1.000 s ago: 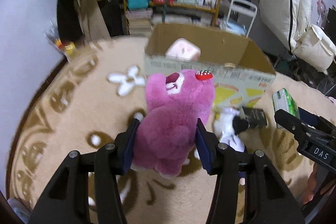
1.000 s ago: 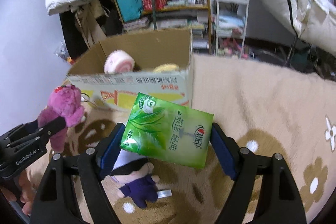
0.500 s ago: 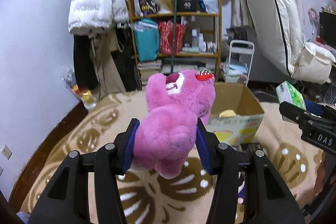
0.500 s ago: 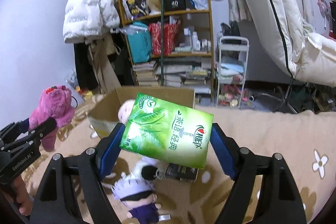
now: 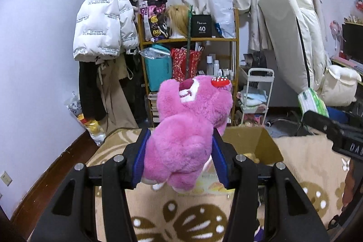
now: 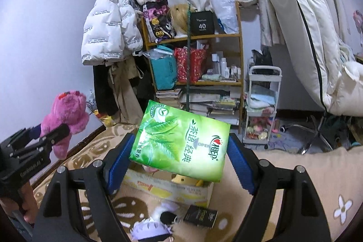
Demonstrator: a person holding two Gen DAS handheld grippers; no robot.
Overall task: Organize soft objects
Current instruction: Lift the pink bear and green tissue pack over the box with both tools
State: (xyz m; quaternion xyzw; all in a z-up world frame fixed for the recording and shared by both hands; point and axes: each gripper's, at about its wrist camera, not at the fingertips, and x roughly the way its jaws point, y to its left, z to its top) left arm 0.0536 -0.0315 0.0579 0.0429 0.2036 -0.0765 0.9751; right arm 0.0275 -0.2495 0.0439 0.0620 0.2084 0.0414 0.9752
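My left gripper [image 5: 179, 159] is shut on a pink plush bear [image 5: 190, 128], held up in the air with its blue pads pressed into the fur. The bear [image 6: 65, 115] and that gripper also show at the left edge of the right wrist view. My right gripper [image 6: 179, 158] is shut on a green tissue pack [image 6: 181, 140], lifted above the floor. The same pack [image 5: 312, 101] shows at the right of the left wrist view. Below both lies an open cardboard box [image 5: 261, 144] with soft items inside, partly hidden behind the held objects [image 6: 177, 187].
A small plush doll [image 6: 154, 223] and a black packet [image 6: 200, 216] lie on the patterned beige rug [image 6: 295, 185] before the box. Behind stand a cluttered wooden shelf [image 5: 188, 60], a white cart [image 5: 256, 94], hanging coats [image 5: 102, 26] and a leaning mattress [image 5: 295, 37].
Both grippers rose and tilted upward with their loads. The box and rug dropped low in the views, and the shelf and curtain came into sight.
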